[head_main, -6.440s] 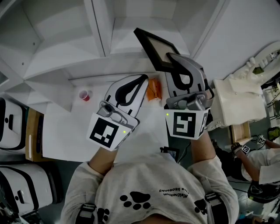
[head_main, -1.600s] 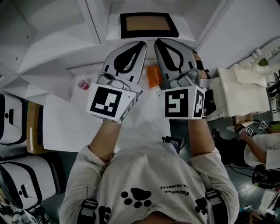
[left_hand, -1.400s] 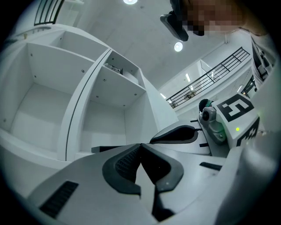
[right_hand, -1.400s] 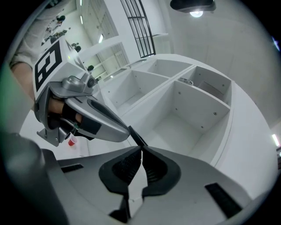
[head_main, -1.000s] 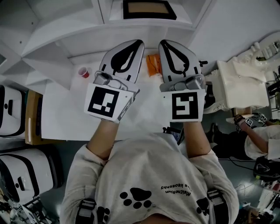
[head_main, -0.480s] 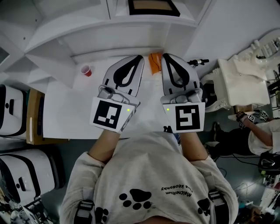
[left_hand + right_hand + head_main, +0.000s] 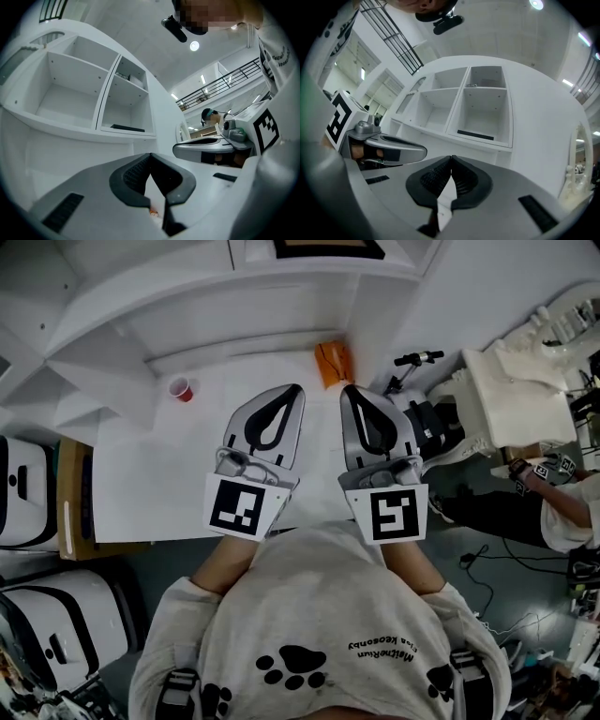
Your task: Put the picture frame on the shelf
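Observation:
The black picture frame [image 7: 328,249] lies flat in a compartment of the white shelf [image 7: 234,306], at the top edge of the head view. It shows as a dark strip [image 7: 127,127] in the left gripper view and again as the frame [image 7: 475,135] in the right gripper view. My left gripper [image 7: 296,388] and right gripper [image 7: 345,390] hover side by side over the white table [image 7: 159,474], well back from the shelf. Both are shut with nothing between the jaws.
An orange packet [image 7: 333,362] lies on the table just beyond the gripper tips. A small red cup [image 7: 179,388] stands to the left. A person's sleeve and another marked gripper [image 7: 553,474] are at the far right, beside a white foam block [image 7: 511,395].
Both grippers have pulled back from the shelf toward my body and lowered over the table. The frame stays on the shelf, where the right gripper had carried it earlier.

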Tool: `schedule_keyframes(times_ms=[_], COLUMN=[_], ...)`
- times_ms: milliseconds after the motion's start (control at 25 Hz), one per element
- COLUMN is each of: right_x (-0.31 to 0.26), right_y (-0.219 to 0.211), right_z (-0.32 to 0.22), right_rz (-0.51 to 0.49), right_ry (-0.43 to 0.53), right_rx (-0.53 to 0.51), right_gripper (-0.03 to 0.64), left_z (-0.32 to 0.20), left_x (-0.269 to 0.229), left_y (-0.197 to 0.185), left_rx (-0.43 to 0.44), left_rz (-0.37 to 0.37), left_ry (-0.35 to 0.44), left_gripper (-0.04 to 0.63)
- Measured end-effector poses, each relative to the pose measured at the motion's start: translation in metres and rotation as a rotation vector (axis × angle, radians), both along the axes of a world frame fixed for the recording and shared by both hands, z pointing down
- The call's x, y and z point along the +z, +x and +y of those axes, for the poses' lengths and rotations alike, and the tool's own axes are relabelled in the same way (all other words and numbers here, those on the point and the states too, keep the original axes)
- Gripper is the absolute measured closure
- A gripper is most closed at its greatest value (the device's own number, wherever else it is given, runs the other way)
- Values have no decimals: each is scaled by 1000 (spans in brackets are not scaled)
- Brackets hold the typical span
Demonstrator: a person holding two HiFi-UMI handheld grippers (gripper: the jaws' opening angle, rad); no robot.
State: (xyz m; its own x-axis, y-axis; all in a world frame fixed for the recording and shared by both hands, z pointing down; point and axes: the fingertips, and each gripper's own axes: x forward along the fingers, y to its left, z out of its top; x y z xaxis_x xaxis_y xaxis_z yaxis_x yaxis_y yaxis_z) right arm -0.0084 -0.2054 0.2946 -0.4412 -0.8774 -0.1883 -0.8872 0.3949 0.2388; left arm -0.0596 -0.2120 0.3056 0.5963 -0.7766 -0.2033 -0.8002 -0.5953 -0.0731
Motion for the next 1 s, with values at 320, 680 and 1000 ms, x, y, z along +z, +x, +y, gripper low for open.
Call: schedule_keyframes(times_ms=[320,680,1000], right_x=[48,104,129], right_y=[0,-8,-18], right_z=[21,40,49], right_rz=[-34,-44,-66], right_ry=[-66,-191,-185], right_rx=[1,-1,-28], right_gripper=[583,583,583], left_z=[16,38,51], left_x=[44,99,129], left_y=[8,8,2], left_rx=[28,64,81], left_rz=[-48,-129,-151], left_ry=[-60,-186,-229], left_gripper=[575,575,575])
